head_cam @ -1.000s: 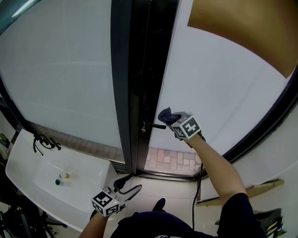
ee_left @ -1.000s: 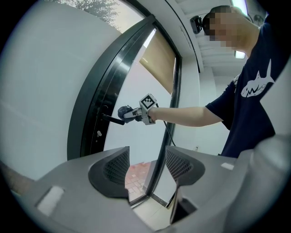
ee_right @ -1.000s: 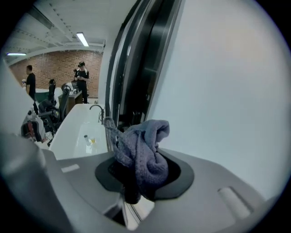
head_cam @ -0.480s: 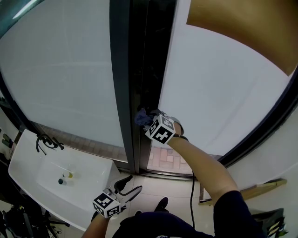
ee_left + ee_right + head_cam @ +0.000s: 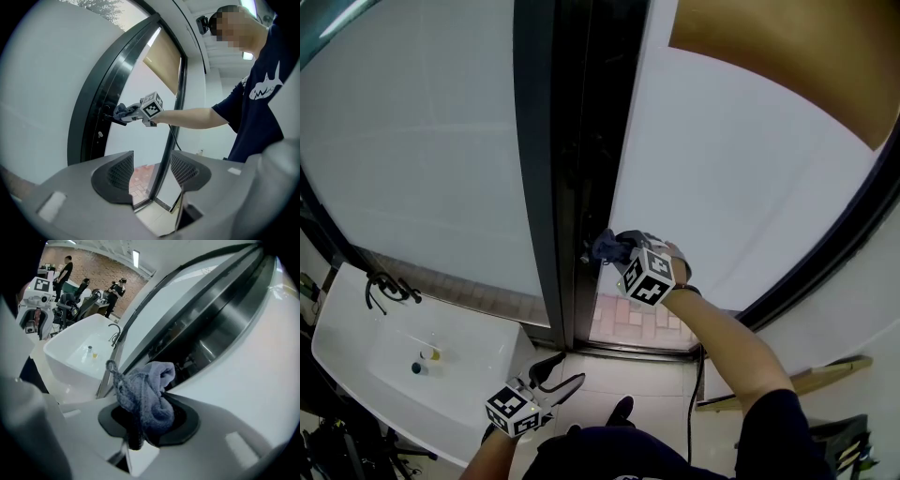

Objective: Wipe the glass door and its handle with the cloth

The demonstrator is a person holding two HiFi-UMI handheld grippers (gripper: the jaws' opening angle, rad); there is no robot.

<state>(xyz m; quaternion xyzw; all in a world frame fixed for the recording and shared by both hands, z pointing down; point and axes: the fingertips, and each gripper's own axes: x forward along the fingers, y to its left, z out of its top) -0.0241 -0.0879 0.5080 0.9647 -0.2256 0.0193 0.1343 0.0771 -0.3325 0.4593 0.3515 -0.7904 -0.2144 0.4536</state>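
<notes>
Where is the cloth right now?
In the head view the cloth is near centre, clamped in the right gripper, at the black door handle.

The cloth point(image 5: 609, 246) hides most of the handle point(image 5: 114, 119) in the head view.

A washroom corner inside an open work hall: a white sink point(image 5: 473, 354) with a faucet point(image 5: 389, 289) beside the dark-framed frosted glass door point(image 5: 741, 187). Behind the sink are a brick wall point(image 5: 91, 266), a ceiling strip light point(image 5: 136, 258) and people point(image 5: 64, 269) among equipment.
</notes>
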